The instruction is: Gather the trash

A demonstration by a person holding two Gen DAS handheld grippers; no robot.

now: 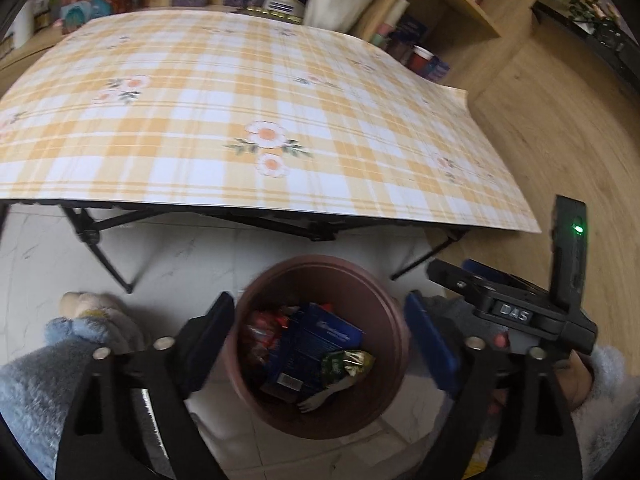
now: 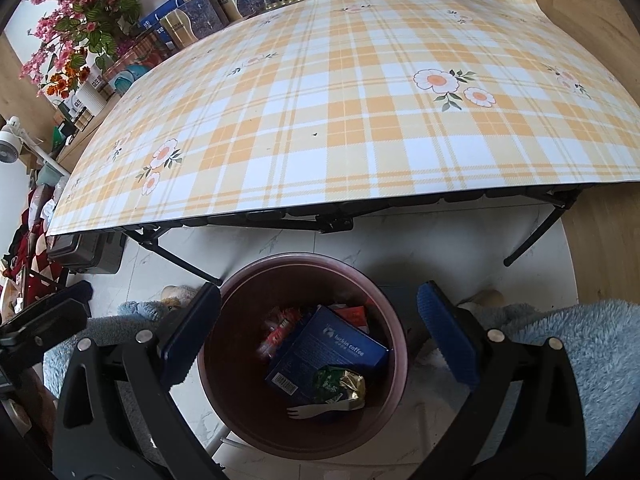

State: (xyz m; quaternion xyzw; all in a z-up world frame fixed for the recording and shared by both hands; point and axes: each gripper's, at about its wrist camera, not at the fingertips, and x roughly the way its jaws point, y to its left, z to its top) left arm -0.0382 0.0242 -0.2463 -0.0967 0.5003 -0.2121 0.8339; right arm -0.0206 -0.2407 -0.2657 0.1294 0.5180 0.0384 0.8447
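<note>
A brown bin [image 2: 394, 344] on the floor holds the collected trash: a blue coffee box [image 2: 332, 354], a crinkled foil wrapper [image 2: 340, 386] at 5 o'clock and a fork [image 2: 310, 411] (all probably light, best pinched by an edge). Both the left gripper [image 1: 320, 344] and right gripper [image 2: 320, 336] hover spread and empty above. The desk [image 2: 360, 120] lies at 12 o'clock.
</note>
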